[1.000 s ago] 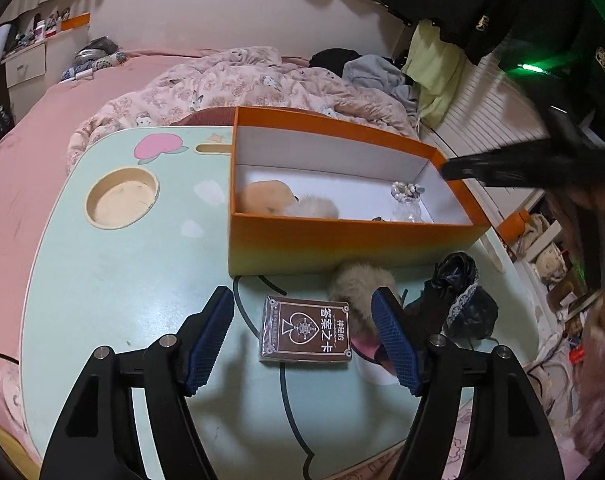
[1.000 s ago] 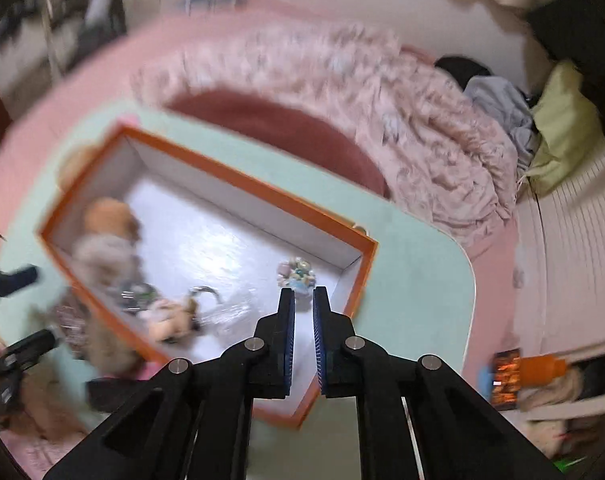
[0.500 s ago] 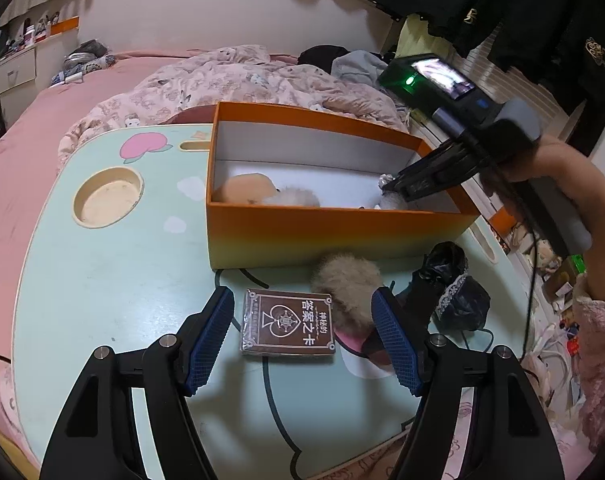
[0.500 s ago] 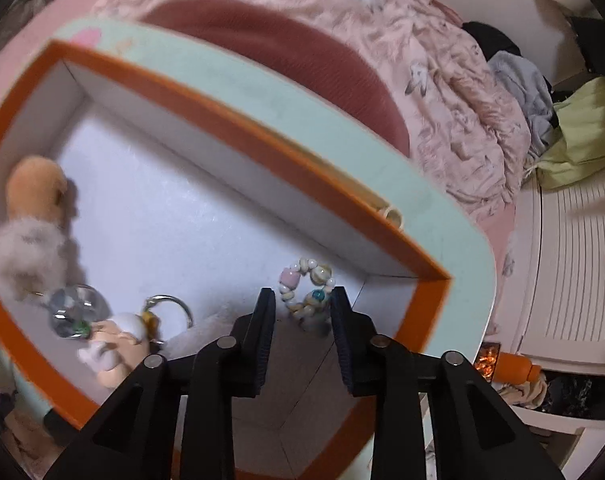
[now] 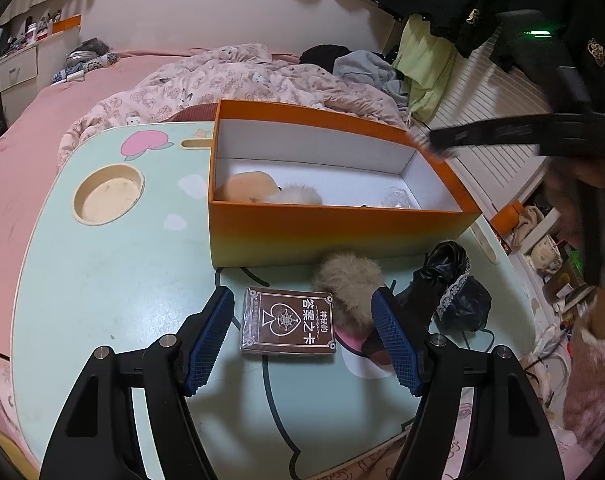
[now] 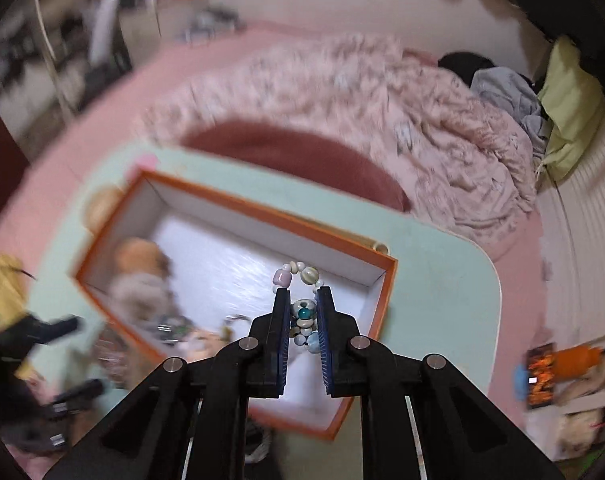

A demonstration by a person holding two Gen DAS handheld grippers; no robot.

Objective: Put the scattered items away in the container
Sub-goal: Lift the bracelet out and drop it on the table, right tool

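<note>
The orange box (image 5: 334,236) stands open at the table's (image 5: 102,280) far edge; a brown card pack (image 5: 288,322) lies flat near its front edge.

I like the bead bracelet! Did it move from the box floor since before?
Yes. The bead bracelet is now pinched in the right tool, lifted off the floor of the orange box.

A home bedroom: a pink bed (image 5: 30,128) with rumpled quilt (image 5: 230,76) and clothes heaped (image 5: 366,68) nearby.
</note>
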